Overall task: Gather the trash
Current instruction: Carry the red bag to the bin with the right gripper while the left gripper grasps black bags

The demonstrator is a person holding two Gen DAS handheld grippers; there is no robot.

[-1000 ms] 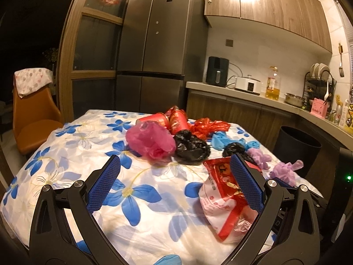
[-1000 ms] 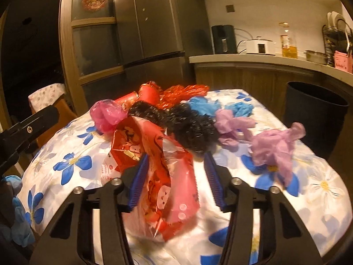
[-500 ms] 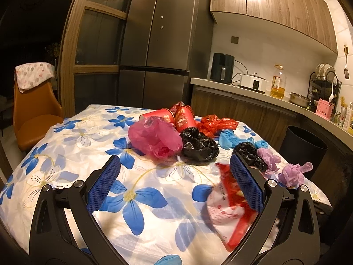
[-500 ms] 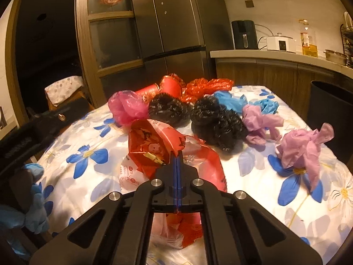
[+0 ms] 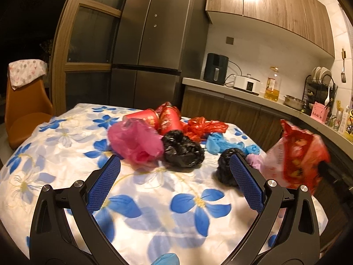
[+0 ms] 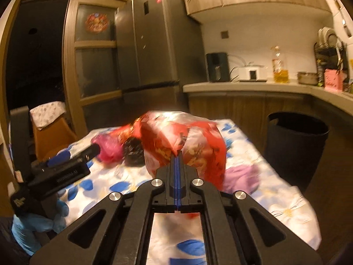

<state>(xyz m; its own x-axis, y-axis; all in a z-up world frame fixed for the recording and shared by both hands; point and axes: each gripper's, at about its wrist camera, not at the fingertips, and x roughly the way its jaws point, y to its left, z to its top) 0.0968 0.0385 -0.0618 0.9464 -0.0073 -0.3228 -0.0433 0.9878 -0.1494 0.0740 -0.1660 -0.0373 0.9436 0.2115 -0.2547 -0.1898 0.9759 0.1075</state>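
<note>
My right gripper [image 6: 177, 154] is shut on a red and white printed plastic bag [image 6: 185, 141], which hangs lifted above the table; the same bag [image 5: 297, 154] shows blurred at the right of the left wrist view. My left gripper [image 5: 174, 172] stands open over the flowered tablecloth [image 5: 66, 154], with nothing between its blue pads. Just beyond it lie a pink bag [image 5: 136, 141], two crumpled black bags [image 5: 183, 149] [image 5: 227, 165], red paper cups [image 5: 161, 117], a red bag [image 5: 205, 127] and blue bags [image 5: 220, 142]. A purple bag [image 6: 241, 175] lies under the lifted bag.
A black trash bin [image 6: 295, 145] stands on the floor right of the table, below the kitchen counter [image 6: 253, 87]. An orange chair [image 5: 24, 110] is at the table's far left. A tall fridge [image 5: 154, 44] stands behind. A blue-gloved hand [image 6: 33, 220] holds the left gripper.
The right gripper closed on the red and white bag and lifted it off the table toward the right. The left gripper moved forward toward the heap of bags, still open.
</note>
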